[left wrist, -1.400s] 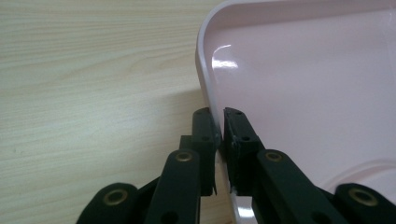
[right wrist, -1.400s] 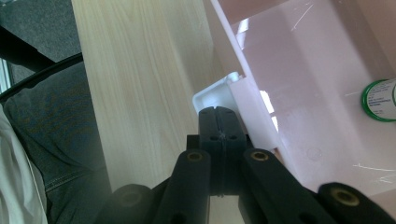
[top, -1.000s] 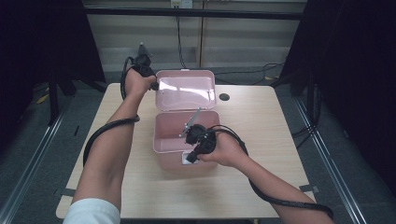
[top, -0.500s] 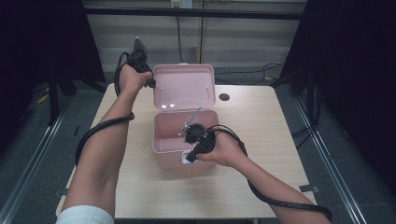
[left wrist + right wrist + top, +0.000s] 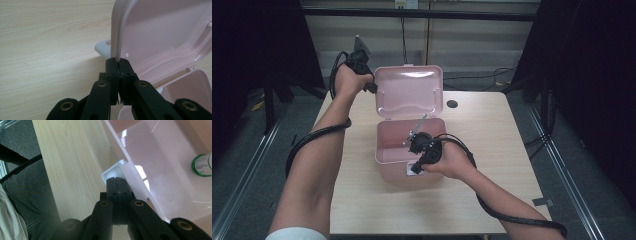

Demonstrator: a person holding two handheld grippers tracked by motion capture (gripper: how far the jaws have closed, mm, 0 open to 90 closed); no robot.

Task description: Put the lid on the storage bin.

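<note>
A pink plastic box [image 5: 392, 145] stands open in the middle of the wooden table. Its lid [image 5: 409, 92] is raised at the back, hollow side toward me. My left gripper [image 5: 371, 89] is shut on the lid's left edge; in the left gripper view the jaws [image 5: 119, 61] pinch that pale rim [image 5: 117, 30]. At the box's front wall my right gripper [image 5: 414, 170] is shut on the white latch [image 5: 112, 173], with the jaw tips [image 5: 119, 180] closed on the tab. A small bottle with a green cap [image 5: 202, 165] lies inside the box.
The table [image 5: 512, 150] has a round cable hole [image 5: 452, 104] at the back right of the box. Black cables trail from both grippers along the forearms. Dark curtains and floor rails flank the table.
My left hand has risen with the lid's edge, and the lid stands taller and more upright than a second ago. The right hand and the box body have stayed put.
</note>
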